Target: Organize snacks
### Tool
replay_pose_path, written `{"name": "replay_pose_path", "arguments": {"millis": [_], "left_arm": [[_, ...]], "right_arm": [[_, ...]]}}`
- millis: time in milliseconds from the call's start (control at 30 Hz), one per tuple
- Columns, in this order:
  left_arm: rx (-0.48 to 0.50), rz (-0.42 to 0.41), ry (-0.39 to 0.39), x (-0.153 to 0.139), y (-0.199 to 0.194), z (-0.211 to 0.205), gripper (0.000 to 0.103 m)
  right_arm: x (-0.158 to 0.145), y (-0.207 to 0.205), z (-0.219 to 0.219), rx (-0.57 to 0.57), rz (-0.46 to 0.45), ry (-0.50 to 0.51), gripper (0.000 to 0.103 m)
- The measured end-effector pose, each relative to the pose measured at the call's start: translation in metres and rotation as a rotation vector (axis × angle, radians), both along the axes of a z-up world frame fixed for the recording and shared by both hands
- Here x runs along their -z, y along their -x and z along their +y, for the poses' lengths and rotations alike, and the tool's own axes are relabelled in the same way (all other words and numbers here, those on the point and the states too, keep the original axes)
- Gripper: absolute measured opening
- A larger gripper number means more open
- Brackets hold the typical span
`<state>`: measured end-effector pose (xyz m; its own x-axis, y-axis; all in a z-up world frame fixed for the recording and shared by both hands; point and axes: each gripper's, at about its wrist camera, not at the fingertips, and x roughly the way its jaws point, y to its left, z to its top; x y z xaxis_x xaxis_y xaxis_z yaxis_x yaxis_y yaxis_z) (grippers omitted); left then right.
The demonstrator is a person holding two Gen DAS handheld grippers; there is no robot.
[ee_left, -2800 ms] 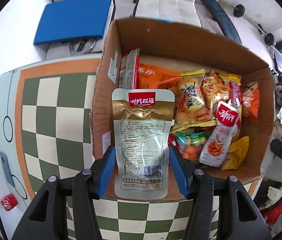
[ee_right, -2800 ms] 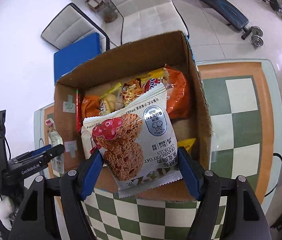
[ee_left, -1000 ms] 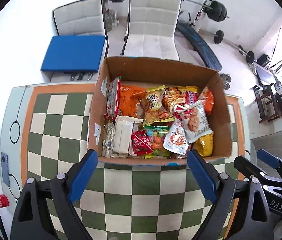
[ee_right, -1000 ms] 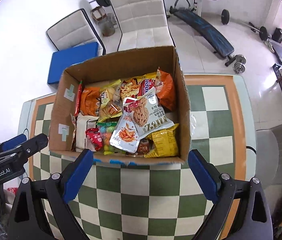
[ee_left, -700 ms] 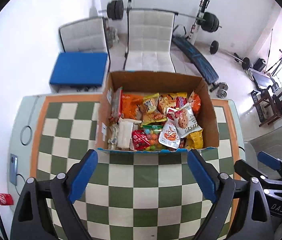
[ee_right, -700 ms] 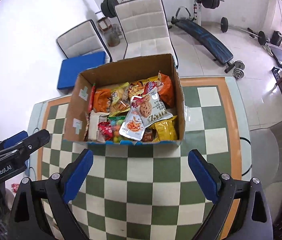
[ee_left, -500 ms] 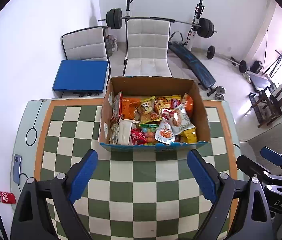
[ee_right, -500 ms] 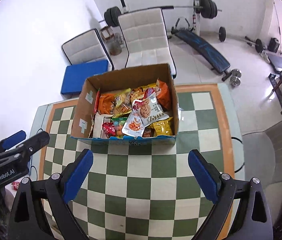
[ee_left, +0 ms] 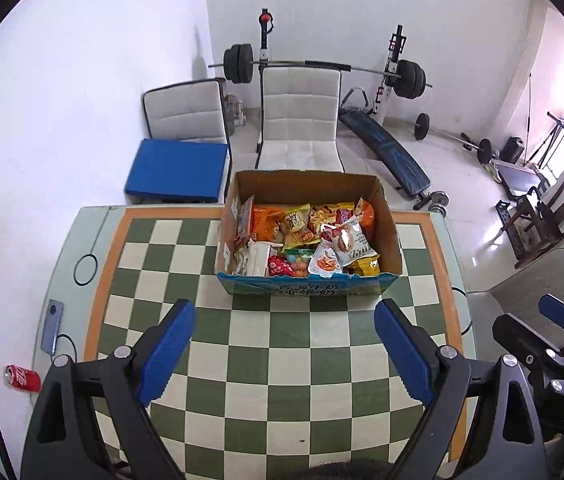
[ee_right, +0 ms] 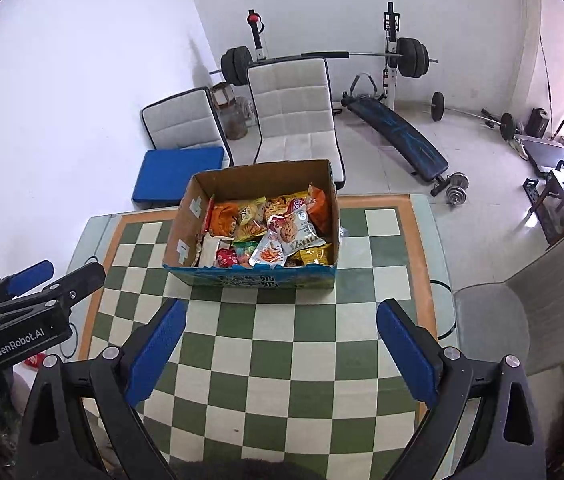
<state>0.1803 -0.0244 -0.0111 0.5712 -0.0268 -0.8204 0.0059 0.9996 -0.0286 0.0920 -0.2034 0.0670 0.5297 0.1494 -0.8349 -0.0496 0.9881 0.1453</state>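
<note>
An open cardboard box [ee_left: 388,236] [ee_right: 180,236] stands at the far side of the green-and-white checkered table [ee_left: 282,360] [ee_right: 282,360]. It holds several snack packets, among them a cookie packet [ee_left: 352,242] [ee_right: 288,232] and an orange bag [ee_left: 268,222] [ee_right: 224,216]. My left gripper [ee_left: 284,354] is open and empty, high above the table and well back from the box. My right gripper [ee_right: 282,354] is open and empty, likewise back from the box. Each gripper shows at the edge of the other's view.
Two white chairs [ee_left: 302,120] and a blue cushion [ee_left: 176,170] stand behind the table, with a weight bench [ee_left: 386,152] beyond. A phone [ee_left: 51,326] lies at the table's left edge. A red can [ee_left: 22,378] lies on the floor at left. A grey chair [ee_right: 522,312] stands at right.
Both grippers let go of their snack packets into the box, opened wide, and pulled up and back from it. The box now looks much smaller and farther away.
</note>
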Motion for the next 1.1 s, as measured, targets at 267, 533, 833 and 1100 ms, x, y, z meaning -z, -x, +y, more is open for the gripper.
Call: {"name": "replay_pose_path", "arguments": {"millis": [267, 533, 833, 1100], "left_arm": [[-0.028, -0.044, 0.004, -0.016, 0.016, 0.005, 0.092], [-0.044, -0.084, -0.003, -0.014, 0.012, 0.007, 0.092], [-0.074, -0.088, -0.026, 0.004, -0.012, 0.012, 0.094], [-0.102, -0.071, -0.039, 0.018, -0.032, 0.019, 0.094]], "right_arm": [[-0.019, 0.025, -0.001, 0.001, -0.027, 0.008, 0.099], [-0.021, 0.02, -0.004, 0.036, -0.065, 0.053, 0.101], [-0.008, -0.006, 0.003, 0.055, -0.087, 0.09, 0.101], [0.004, -0.029, 0.007, 0.066, -0.094, 0.103, 0.101]]}}
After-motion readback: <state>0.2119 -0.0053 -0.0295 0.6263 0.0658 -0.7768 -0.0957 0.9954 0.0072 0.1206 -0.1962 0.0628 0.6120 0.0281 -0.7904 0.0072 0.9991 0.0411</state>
